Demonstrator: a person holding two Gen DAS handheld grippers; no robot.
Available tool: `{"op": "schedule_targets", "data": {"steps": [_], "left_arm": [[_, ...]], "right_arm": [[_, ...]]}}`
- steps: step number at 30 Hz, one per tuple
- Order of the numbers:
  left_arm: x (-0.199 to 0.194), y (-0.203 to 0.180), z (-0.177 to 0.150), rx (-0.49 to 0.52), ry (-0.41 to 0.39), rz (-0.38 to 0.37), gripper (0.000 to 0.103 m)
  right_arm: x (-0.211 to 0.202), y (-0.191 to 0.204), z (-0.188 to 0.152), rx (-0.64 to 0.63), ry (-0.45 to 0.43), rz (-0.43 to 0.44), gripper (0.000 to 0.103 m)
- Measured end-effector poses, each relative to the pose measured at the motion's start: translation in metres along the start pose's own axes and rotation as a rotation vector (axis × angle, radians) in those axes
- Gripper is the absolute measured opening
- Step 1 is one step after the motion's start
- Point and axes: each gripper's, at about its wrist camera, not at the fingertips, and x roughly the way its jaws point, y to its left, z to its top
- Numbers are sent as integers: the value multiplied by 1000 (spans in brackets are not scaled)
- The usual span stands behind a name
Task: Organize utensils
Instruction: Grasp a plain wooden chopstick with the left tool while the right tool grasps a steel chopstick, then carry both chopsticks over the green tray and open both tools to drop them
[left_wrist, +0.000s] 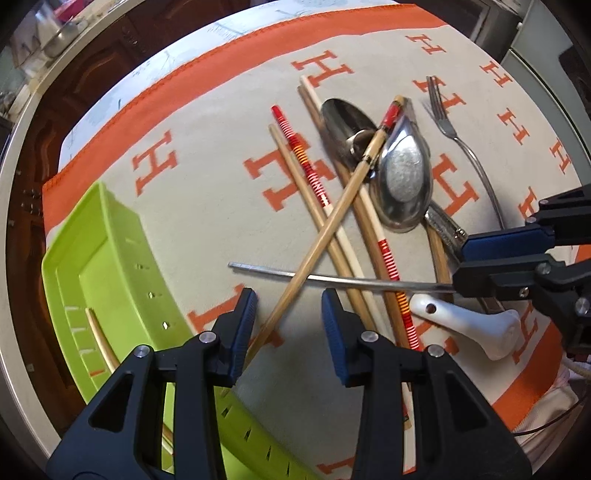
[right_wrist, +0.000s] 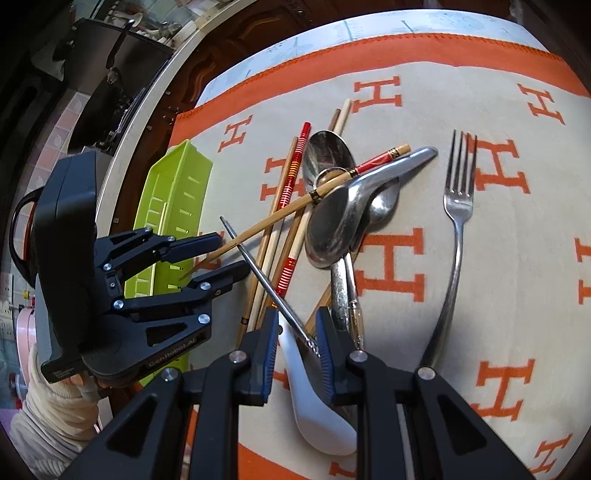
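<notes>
A pile of chopsticks, spoons and a fork lies on an orange-and-cream cloth. My left gripper (left_wrist: 288, 306) is open and straddles the thin end of a bamboo chopstick (left_wrist: 321, 240) that slants across the pile. It also shows in the right wrist view as the left gripper (right_wrist: 229, 254). My right gripper (right_wrist: 297, 328) stands open over a white ceramic spoon (right_wrist: 314, 398). The end of a metal chopstick (right_wrist: 266, 284) lies between its fingers, against the right pad. A lime-green slotted tray (left_wrist: 110, 258) at the left holds one bamboo chopstick (left_wrist: 99, 343).
Two steel spoons (left_wrist: 402, 184) overlap in the pile, among red-striped chopsticks (left_wrist: 303, 158). A steel fork (right_wrist: 458, 206) lies apart at the right. The table's rim (left_wrist: 22, 155) and dark cabinets run along the left. A person's sleeved hand (right_wrist: 48, 413) holds the left gripper.
</notes>
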Motion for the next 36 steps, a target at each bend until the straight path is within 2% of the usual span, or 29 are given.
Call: {"op": "schedule_targets", "data": {"steps": [1, 3, 6, 10, 14, 20, 22, 26, 36], "left_arm": [[1, 0, 1, 3, -3, -6, 21], [2, -1, 2, 1, -1, -26, 11], [1, -2, 1, -3, -7, -23, 4], [0, 4, -3, -47, -15, -41, 3], [-8, 14, -12, -119, -29, -76, 3], [-32, 17, -32, -180, -74, -110, 3], [-40, 16, -37, -190, -89, -119, 3], [-52, 15, -44, -216, -113, -137, 3], [-79, 12, -67, -278, -180, -157, 3]], "right_arm": [[0, 1, 0, -14, 1, 1, 20], [1, 5, 1, -39, -1, -1, 20], [3, 14, 1, -94, -2, -12, 20], [9, 27, 2, -170, 2, -36, 20], [22, 36, 5, -239, 18, -96, 20], [42, 44, 8, -310, 62, -148, 19], [42, 45, 9, -325, 54, -150, 11], [40, 49, 6, -350, 16, -192, 6], [16, 39, 10, -208, -64, -99, 5]]}}
